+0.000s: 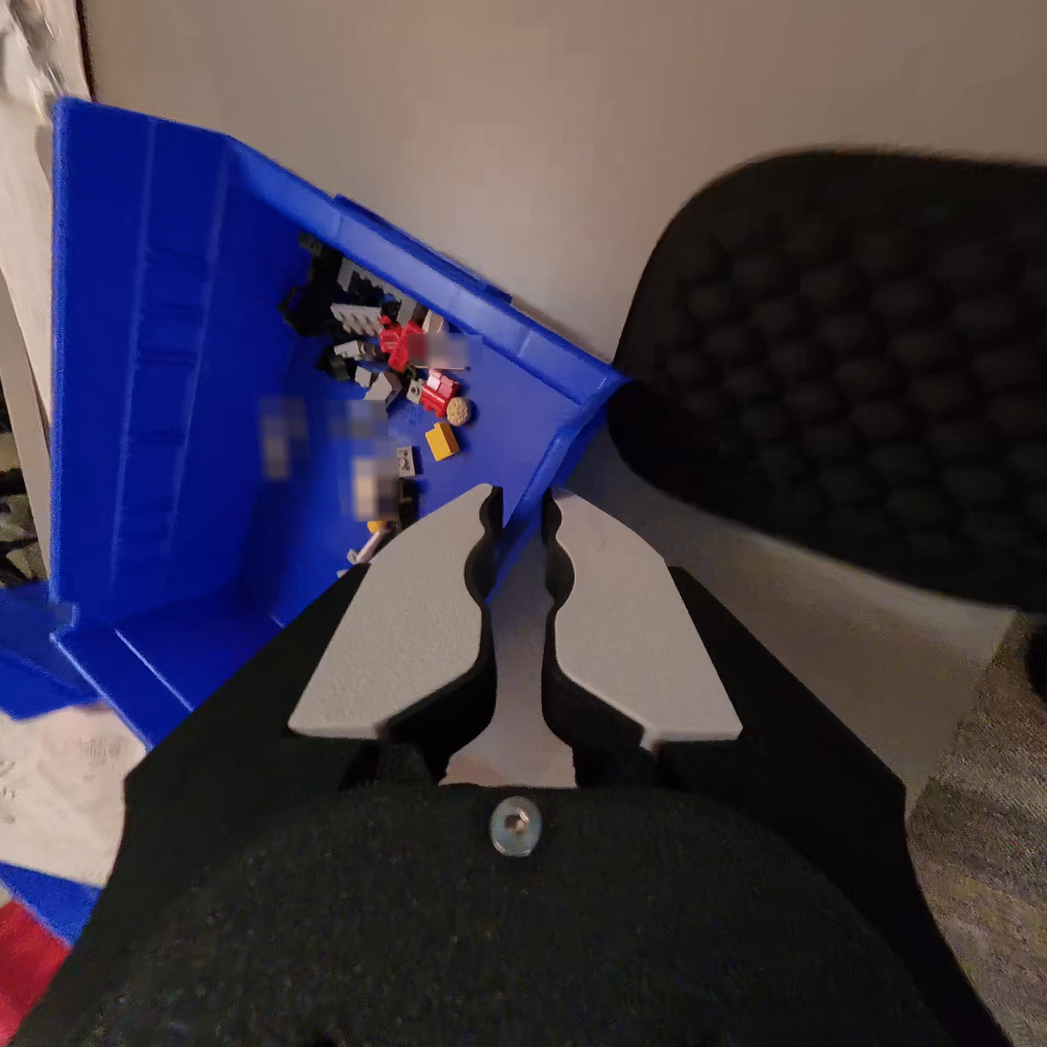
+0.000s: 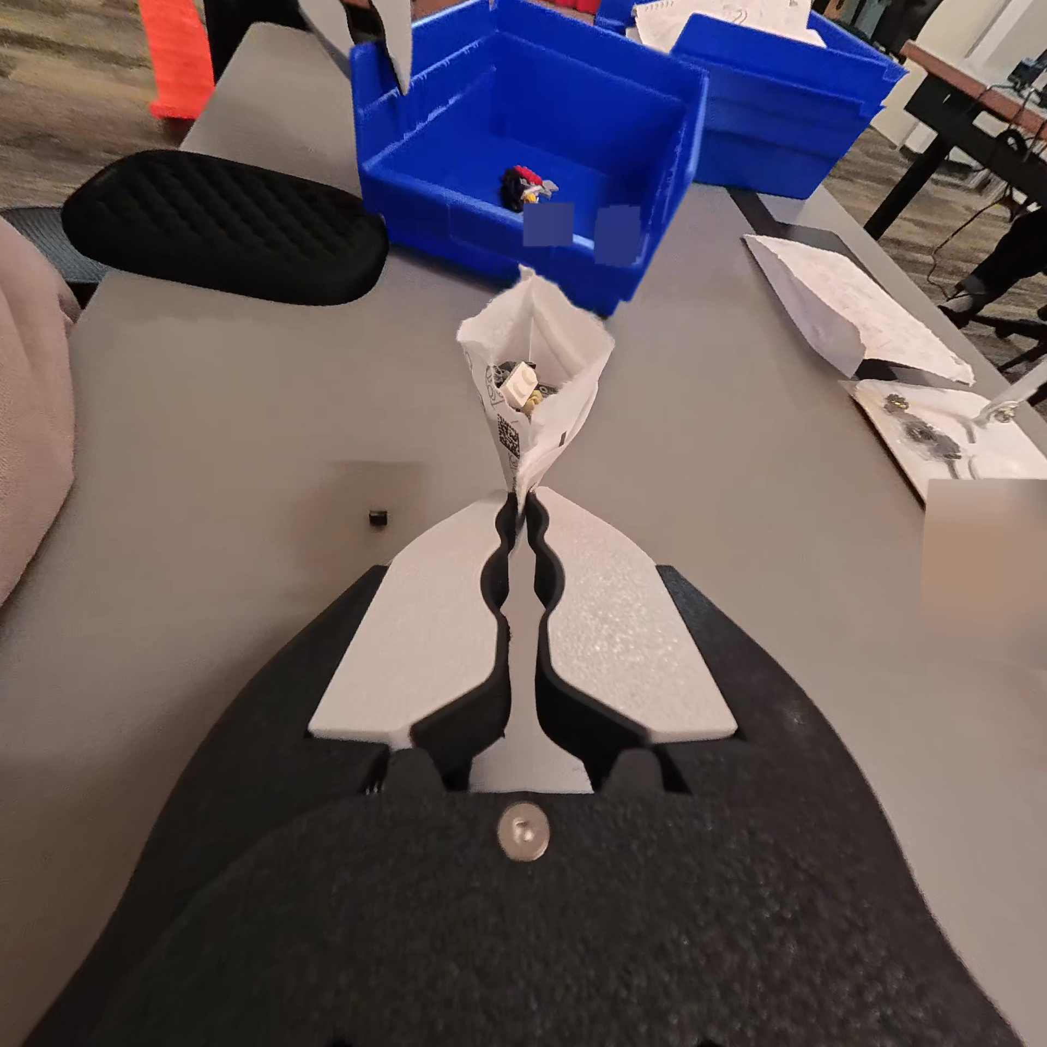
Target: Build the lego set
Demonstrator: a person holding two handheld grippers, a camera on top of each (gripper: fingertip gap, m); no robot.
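- While the right gripper [image 2: 522,498] pinches the lower corner of one torn white paper bag [image 2: 535,374] above the grey table [image 2: 226,425], we see a few lego pieces inside it.
- We count two blue bins: the near blue bin [image 2: 668,170] holding a small pile of loose bricks [image 1: 391,351], and another behind.
- We note the left gripper [image 1: 521,498] slightly spread, empty, at the bin's corner.
- One tiny black piece [image 2: 377,516] lies alone on the table.
- One black chair back [image 2: 221,226] stands beside it.

Soft, even indoor light, no hard glare. The left wrist view is dimmer and smeared by motion blur, worst on the blue bin [image 1: 170,368] and black cushion [image 1: 850,368] (edges bend, wide-angle). The right wrist view is sharper; the counter [image 2: 226,453] shows faint shadows.
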